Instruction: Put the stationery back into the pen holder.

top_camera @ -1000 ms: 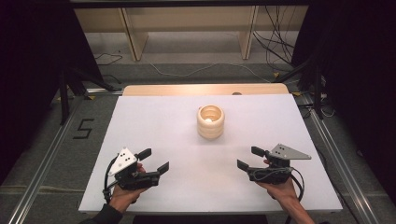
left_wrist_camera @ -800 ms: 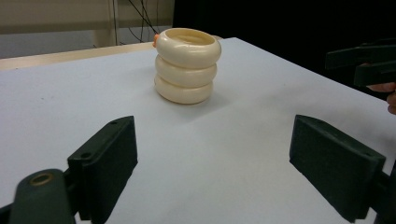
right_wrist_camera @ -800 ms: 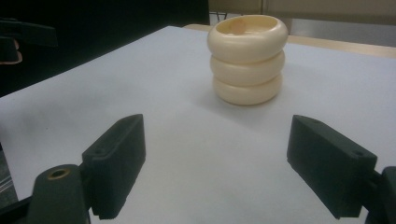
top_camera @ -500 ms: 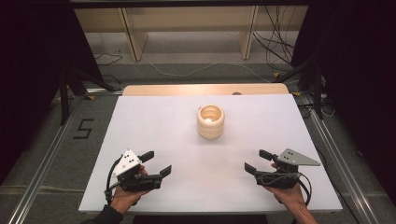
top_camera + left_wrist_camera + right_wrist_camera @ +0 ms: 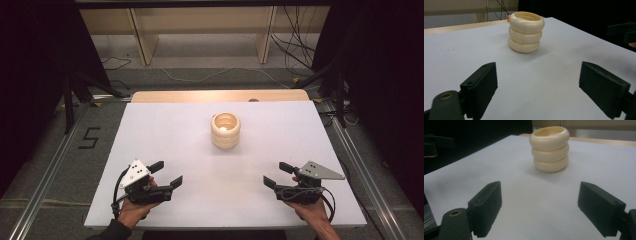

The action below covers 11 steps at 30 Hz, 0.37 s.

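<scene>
I am holding the left gripper (image 5: 166, 173) low over the near left part of the white table (image 5: 170, 130), its jaws spread wide with only bare tabletop between them. The right gripper (image 5: 278, 174) is sitting over the near right part, and its jaws are also standing wide apart with nothing between them.

The cream ringed holder (image 5: 225, 130), three stacked rounded rings with an open top, is standing upright well ahead of both sets of jaws, toward the far middle of the table. In the left gripper view it (image 5: 526, 32) is lying beyond the gap, closer to the left jaw's line than the right one's. In the right gripper view it (image 5: 550, 149) is sitting ahead of the gap, a little right of centre.

Compared with a second ago, I am seeing both grippers pulled back toward my edge of the table, farther from the holder, with the left hand (image 5: 131, 211) and the right hand (image 5: 312, 214) now nearer the table's front edge. The jaws are spread about as they were, and the holder is staying where it stood.
</scene>
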{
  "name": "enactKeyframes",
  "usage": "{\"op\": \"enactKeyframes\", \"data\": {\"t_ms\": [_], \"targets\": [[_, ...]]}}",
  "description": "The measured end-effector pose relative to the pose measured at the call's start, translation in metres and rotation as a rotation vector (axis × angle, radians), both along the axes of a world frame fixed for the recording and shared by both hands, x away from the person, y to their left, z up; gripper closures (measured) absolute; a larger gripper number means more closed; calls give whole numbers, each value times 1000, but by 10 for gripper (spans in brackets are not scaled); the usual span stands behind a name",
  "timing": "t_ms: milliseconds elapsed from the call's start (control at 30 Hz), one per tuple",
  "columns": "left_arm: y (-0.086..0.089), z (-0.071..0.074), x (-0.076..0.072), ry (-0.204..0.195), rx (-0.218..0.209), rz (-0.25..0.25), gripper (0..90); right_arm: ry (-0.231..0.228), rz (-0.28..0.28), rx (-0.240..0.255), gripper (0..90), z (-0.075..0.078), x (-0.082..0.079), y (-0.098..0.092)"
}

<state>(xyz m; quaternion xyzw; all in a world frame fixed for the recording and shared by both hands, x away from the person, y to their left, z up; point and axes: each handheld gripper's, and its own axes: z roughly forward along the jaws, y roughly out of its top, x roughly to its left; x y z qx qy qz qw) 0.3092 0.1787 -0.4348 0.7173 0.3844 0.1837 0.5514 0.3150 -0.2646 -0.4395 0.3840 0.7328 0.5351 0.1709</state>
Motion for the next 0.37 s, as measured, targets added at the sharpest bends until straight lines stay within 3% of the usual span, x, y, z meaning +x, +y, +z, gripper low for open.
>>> {"op": "enactKeyframes", "data": {"t_ms": [367], "targets": [[2, 1, 1, -2, -6, 8, 144, -5, -6, 0, 199, 1, 2, -1]]}}
